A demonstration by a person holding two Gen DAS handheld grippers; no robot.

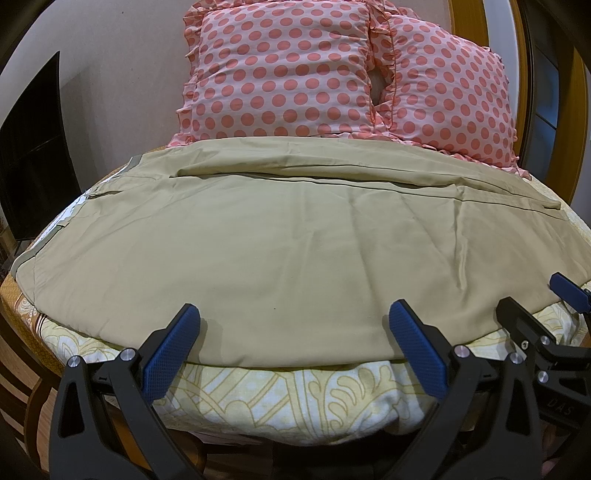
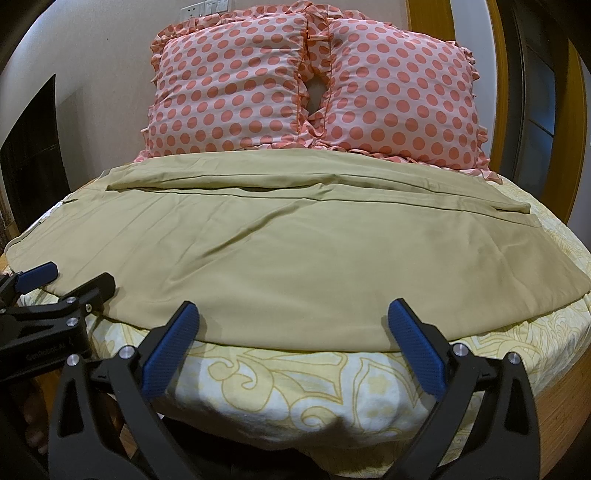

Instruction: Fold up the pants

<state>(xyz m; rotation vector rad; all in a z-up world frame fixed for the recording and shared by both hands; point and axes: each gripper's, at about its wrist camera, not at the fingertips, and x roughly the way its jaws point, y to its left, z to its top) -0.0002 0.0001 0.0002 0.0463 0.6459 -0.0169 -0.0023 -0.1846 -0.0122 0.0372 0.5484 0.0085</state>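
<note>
Khaki pants (image 1: 280,240) lie flat across the bed, waistband to the left, leg ends to the right, one leg laid behind the other; they also show in the right wrist view (image 2: 295,251). My left gripper (image 1: 293,317) is open, its blue pads over the near hem of the pants, holding nothing. My right gripper (image 2: 293,317) is open over the near hem further right, holding nothing. The right gripper shows at the right edge of the left wrist view (image 1: 535,295). The left gripper shows at the left edge of the right wrist view (image 2: 74,278).
Two pink polka-dot pillows (image 1: 280,70) (image 2: 399,92) lean against the wall behind the pants. A yellow-patterned sheet (image 1: 295,395) covers the mattress front edge. A dark screen (image 1: 33,147) stands at left. A wooden frame (image 2: 428,33) is at the right.
</note>
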